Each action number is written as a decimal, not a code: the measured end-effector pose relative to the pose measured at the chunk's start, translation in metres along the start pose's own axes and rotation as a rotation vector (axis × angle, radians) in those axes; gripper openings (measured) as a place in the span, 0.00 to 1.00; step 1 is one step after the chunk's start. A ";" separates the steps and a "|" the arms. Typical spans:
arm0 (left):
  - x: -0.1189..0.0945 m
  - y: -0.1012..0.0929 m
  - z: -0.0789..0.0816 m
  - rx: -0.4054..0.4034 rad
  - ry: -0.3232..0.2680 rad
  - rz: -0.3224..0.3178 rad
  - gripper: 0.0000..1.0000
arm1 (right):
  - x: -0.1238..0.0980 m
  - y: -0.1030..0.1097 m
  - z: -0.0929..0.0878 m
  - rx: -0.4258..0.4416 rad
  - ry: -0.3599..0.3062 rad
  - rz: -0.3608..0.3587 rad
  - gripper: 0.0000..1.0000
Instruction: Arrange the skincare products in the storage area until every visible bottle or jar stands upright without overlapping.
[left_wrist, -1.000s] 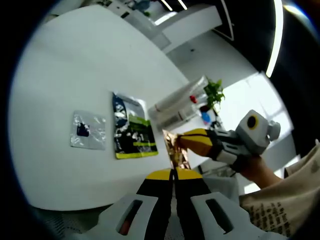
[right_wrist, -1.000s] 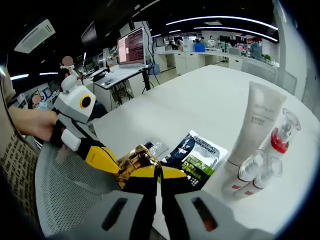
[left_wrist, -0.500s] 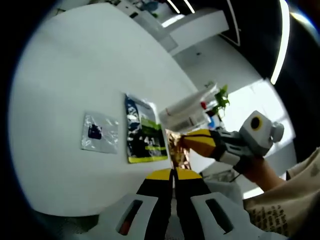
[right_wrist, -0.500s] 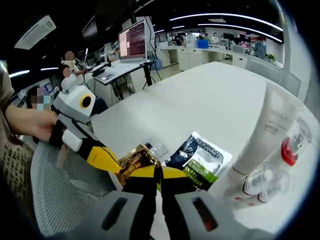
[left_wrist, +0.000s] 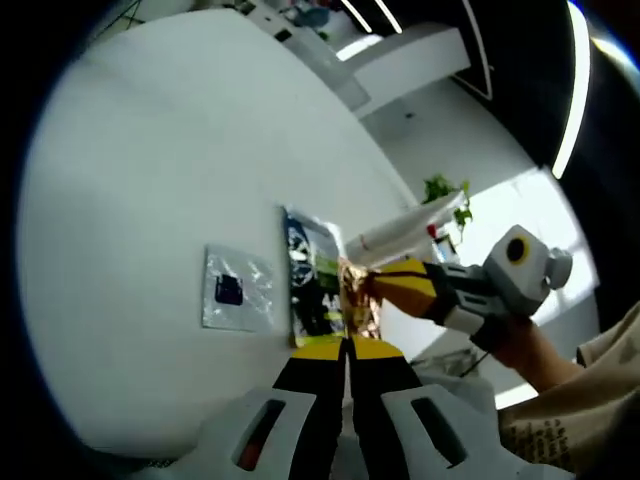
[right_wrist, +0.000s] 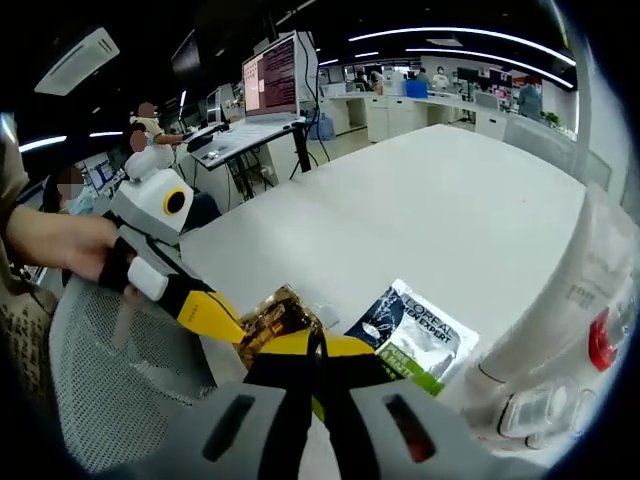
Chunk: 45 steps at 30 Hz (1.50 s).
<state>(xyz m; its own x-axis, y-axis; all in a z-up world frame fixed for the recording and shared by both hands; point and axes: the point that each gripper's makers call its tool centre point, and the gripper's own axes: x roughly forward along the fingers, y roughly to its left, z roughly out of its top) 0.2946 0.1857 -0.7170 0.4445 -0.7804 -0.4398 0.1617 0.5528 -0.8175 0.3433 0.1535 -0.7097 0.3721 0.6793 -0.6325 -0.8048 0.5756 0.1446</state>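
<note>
Left gripper view: the left gripper (left_wrist: 346, 349) has its yellow-tipped jaws pressed together on the lower edge of a gold foil sachet (left_wrist: 358, 300). The right gripper (left_wrist: 395, 283) enters from the right, and its yellow tips meet the same sachet. On the white table (left_wrist: 150, 180) lie a silver sachet (left_wrist: 237, 302) and, just beside it, a dark-and-green L'Oreal sachet (left_wrist: 312, 290). A white tube (left_wrist: 410, 225) stands beyond.

Right gripper view: the right gripper (right_wrist: 318, 348) is closed on the gold foil sachet (right_wrist: 272, 317), with the left gripper (right_wrist: 208, 315) gripping its opposite edge. The L'Oreal sachet (right_wrist: 418, 333) lies flat near the jaws. The white tube (right_wrist: 568, 310) and a red-capped bottle (right_wrist: 605, 342) stand at the right edge, blurred. A monitor (right_wrist: 270, 78) stands on a far desk.
</note>
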 end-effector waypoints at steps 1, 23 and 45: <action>0.000 0.002 0.002 -0.003 -0.003 0.004 0.00 | 0.002 -0.001 0.000 0.003 0.000 0.000 0.02; 0.008 0.044 0.051 -0.032 -0.053 0.055 0.00 | 0.060 -0.033 0.026 0.027 -0.006 -0.020 0.04; 0.024 0.079 0.080 -0.036 -0.064 0.102 0.00 | 0.095 -0.057 0.027 -0.017 0.005 -0.056 0.02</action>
<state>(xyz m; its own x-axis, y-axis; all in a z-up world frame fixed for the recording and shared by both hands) 0.3880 0.2340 -0.7621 0.5124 -0.7000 -0.4974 0.0819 0.6164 -0.7832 0.4365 0.1977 -0.7575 0.4140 0.6439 -0.6434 -0.7907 0.6045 0.0963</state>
